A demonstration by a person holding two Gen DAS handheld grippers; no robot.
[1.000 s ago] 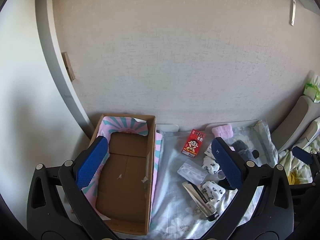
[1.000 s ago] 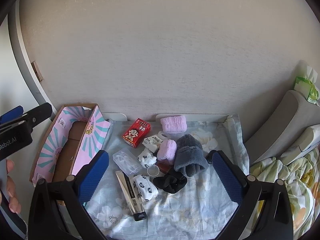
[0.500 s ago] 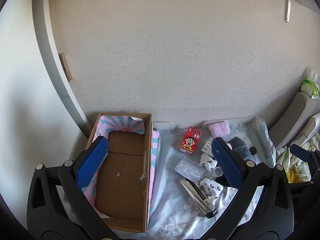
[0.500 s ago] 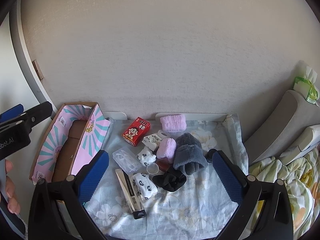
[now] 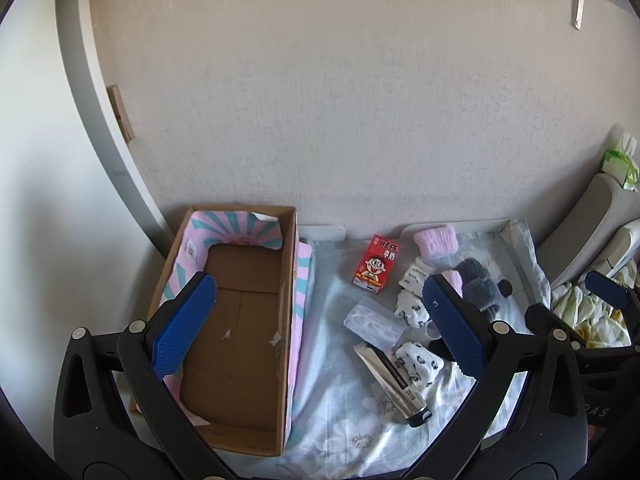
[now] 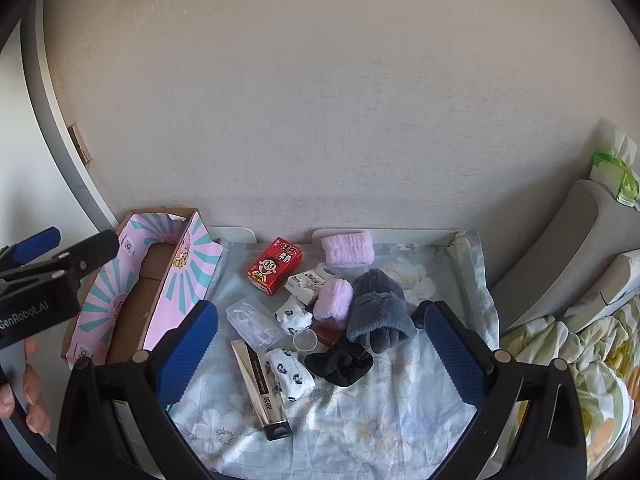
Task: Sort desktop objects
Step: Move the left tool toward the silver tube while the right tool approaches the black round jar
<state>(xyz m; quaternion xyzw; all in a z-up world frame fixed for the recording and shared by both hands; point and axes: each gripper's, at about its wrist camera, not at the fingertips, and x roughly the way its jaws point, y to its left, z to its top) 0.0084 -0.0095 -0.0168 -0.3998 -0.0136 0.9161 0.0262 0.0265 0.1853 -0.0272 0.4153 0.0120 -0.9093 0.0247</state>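
Both tongs (image 5: pixel 320 320) (image 6: pixel 322 344) hover agape above the cluttered cloth (image 6: pixel 400 412).

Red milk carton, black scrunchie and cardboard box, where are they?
Red milk carton (image 6: pixel 274 266), right wrist view, its cartoon face.
Black scrunchie (image 6: pixel 339 363), right wrist view, its middle folds.
Cardboard box (image 5: pixel 236 320), left wrist view, its brown floor.

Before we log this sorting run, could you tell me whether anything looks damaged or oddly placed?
The cardboard box has torn patches on its floor and inner wall, and its pink striped lining is ripped at the far corner. It holds nothing yet. The socks, red carton, tube and black scrunchie lie jumbled on the floral cloth.
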